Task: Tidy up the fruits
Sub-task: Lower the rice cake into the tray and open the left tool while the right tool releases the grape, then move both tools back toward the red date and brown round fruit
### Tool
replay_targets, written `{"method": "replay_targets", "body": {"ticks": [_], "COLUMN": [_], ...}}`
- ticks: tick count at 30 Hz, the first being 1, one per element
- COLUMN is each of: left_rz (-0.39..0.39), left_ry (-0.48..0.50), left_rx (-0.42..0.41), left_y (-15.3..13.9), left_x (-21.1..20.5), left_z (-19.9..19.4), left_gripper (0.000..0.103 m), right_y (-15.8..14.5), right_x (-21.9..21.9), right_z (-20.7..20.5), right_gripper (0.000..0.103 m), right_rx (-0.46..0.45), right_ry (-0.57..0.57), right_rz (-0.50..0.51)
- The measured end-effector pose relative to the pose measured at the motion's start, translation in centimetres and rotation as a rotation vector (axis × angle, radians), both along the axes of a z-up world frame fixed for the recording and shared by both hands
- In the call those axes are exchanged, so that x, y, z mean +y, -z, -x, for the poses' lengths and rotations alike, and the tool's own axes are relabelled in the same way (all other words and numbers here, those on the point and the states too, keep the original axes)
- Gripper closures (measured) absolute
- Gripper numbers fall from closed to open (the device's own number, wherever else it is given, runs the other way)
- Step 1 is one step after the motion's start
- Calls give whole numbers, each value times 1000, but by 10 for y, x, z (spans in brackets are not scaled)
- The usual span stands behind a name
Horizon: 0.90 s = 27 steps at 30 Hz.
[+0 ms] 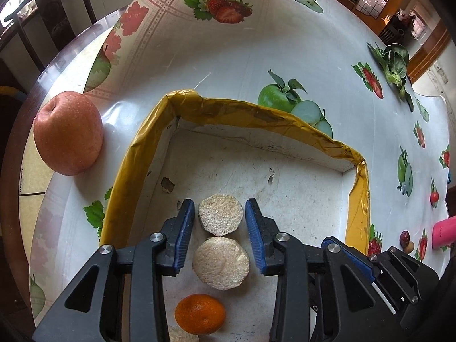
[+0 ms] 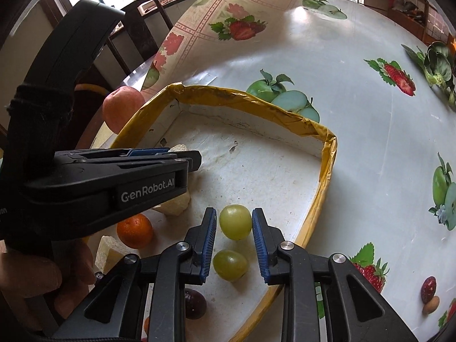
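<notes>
A white cardboard tray (image 1: 256,111) with a yellow taped rim holds the fruit. My left gripper (image 1: 220,211) stands open around a pale fibrous round piece (image 1: 221,219) on the tray floor, with thin gaps at both pads. A second pale piece (image 1: 221,262) and a mandarin (image 1: 200,317) lie nearer the camera. My right gripper (image 2: 233,215) is open around a green grape (image 2: 235,221) resting in the tray. Another green grape (image 2: 230,265) and a dark grape (image 2: 195,303) sit behind it. A red apple (image 1: 67,133) stands on the table left of the tray.
The round table carries a fruit-print cloth (image 1: 285,42) whose far edge folds up. A leafy green vegetable (image 1: 394,62) lies at the far right and a pink object (image 1: 444,232) at the right edge. Dark chairs (image 1: 51,14) stand behind. A hand (image 2: 28,279) holds the left gripper.
</notes>
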<state>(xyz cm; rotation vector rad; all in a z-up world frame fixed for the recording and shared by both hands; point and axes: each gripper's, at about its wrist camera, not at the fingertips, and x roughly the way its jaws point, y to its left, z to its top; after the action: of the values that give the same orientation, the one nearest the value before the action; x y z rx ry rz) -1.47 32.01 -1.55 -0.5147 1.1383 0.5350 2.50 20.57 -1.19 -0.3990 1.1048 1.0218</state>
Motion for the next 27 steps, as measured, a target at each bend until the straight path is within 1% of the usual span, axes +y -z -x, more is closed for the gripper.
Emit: {"method": "replay_targets", "body": {"ticks": [2,3,4,11,17,27], "left_rz": [-16,-18,-15,-18,-30,-33], "left_ry": [-8,-9,-12,-26,-9,24], "left_rx": [-3,-10,-14,-32,-55,-82], "left_y": [-3,-5,-7,-23,-41,-58], "left_x": [-1,-2,-1,-4,-17,-44], "left_z": [3,4,6,15,21,23], "left_gripper": [44,44,44,44,44,44], "right_y": [-3,-5,-7,-30,-52,-70], "right_x": [-2,-3,-4,-20,-43,-85], "right_z": [1,2,2,2,3,7], "right_gripper": [66,60,58,58,58,58], "right_rx": [-7,-12,-16,-30,-49,-58], "right_ry": [4,6,8,27,66,118], "right_rz": [-3,-7,-12,-47,-91,-110]}}
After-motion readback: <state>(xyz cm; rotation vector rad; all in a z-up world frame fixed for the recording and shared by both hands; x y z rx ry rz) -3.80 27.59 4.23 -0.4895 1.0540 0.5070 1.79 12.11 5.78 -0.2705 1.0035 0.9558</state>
